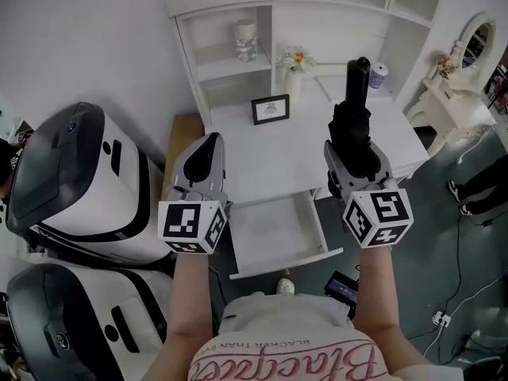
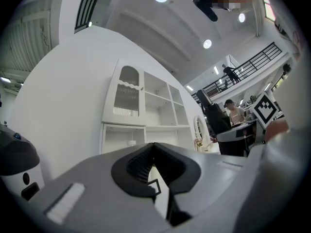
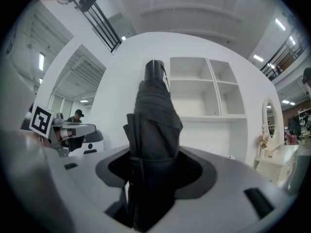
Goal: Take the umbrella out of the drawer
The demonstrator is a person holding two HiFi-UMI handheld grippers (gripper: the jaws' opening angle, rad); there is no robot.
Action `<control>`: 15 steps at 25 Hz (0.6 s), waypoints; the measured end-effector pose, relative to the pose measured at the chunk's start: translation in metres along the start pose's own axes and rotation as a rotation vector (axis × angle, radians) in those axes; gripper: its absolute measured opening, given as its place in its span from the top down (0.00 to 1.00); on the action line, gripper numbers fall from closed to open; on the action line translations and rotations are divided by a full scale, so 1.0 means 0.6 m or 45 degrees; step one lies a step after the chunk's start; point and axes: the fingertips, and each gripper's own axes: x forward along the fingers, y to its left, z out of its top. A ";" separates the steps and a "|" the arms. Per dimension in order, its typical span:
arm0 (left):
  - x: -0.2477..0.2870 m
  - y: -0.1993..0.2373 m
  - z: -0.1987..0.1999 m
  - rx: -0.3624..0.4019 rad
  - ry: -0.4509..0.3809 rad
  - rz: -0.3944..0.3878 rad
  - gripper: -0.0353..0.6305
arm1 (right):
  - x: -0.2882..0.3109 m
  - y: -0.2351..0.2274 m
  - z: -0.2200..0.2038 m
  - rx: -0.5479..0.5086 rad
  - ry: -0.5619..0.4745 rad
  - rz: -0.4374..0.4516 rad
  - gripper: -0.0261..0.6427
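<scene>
A black folded umbrella [image 1: 357,121] points away from me over the white desk [image 1: 270,149], with my right gripper [image 1: 355,167] shut on its lower part. In the right gripper view the umbrella [image 3: 154,120] fills the gap between the jaws of that gripper [image 3: 154,166] and its black end cap points at the shelves. The white drawer [image 1: 278,228] under the desk's front edge stands pulled out, and its bottom shows bare. My left gripper [image 1: 208,145] hovers over the desk's left front corner; its jaws [image 2: 154,147] are shut with nothing between them.
On the desk stand a small framed picture [image 1: 270,109], a vase of flowers [image 1: 294,63] and a dotted cup [image 1: 379,75]; a jar [image 1: 246,40] sits on the shelf. Two large white and black machines [image 1: 79,181] stand at left. A dressing table with mirror [image 1: 468,46] stands at right.
</scene>
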 end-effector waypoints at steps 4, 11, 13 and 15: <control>-0.002 0.001 -0.002 0.002 0.008 0.000 0.93 | -0.001 0.004 -0.001 0.005 -0.008 0.002 0.60; -0.006 -0.002 0.000 0.002 0.008 0.000 0.94 | -0.009 0.004 -0.003 0.017 -0.015 -0.005 0.60; -0.007 -0.005 -0.001 0.004 0.009 -0.002 0.93 | -0.012 0.002 -0.006 0.023 -0.014 -0.008 0.60; -0.009 -0.009 -0.001 0.006 0.009 -0.003 0.94 | -0.016 0.000 -0.009 0.029 -0.013 -0.010 0.60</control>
